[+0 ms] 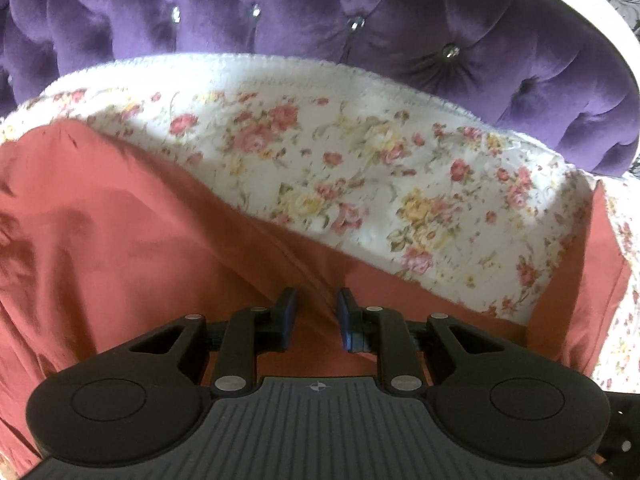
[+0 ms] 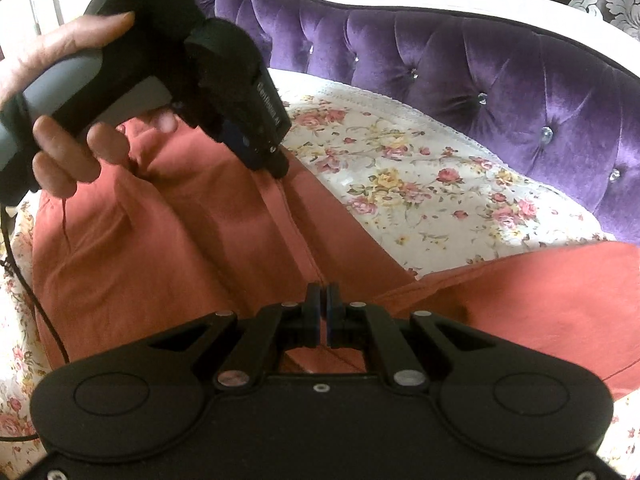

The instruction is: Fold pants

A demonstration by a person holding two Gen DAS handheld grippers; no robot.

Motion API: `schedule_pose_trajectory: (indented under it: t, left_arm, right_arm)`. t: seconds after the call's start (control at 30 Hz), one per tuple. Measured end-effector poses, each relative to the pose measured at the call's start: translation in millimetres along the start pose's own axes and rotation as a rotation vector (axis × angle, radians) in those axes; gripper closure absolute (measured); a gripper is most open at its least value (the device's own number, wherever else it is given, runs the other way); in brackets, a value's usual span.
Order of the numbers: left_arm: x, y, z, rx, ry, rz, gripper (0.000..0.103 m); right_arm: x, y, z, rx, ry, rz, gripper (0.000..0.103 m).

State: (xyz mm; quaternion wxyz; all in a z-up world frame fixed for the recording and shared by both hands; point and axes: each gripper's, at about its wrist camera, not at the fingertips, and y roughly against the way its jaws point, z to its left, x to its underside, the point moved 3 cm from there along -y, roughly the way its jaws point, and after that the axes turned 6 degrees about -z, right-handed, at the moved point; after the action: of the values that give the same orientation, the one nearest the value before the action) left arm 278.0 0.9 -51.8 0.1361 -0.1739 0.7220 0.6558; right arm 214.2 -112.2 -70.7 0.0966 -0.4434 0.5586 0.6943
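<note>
1. Lying on a floral bedspread (image 1: 360, 168), rust pants (image 1: 120, 240) sit under the left gripper (image 1: 316, 316), jaws apart astride a seam ridge.
2. Right view alone shows a hand (image 2: 60, 152) holding it; the right gripper (image 2: 322, 312) pinches the pants' seam.

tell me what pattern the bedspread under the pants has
White with pink and yellow roses; the bedspread shows best in the left wrist view, beyond the rust-red pants.
</note>
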Motion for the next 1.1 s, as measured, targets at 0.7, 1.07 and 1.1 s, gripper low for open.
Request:
schedule_pose_trajectory:
  t: [0.7,1.07,1.1]
  left_arm:
    - [8,23,-18,0.019,-0.058,-0.119,0.101]
    - [109,106,12,0.029,-0.114,-0.229,0.101]
    - [120,104,14,0.021,-0.114,-0.221,0.101]
  right_arm:
    - [-4,10,6,0.028,-0.009,-0.051,0.095]
    - [8,74,50,0.011,-0.033,-0.12,0.095]
    - [12,75,54,0.006,-0.039,-0.115,0.095]
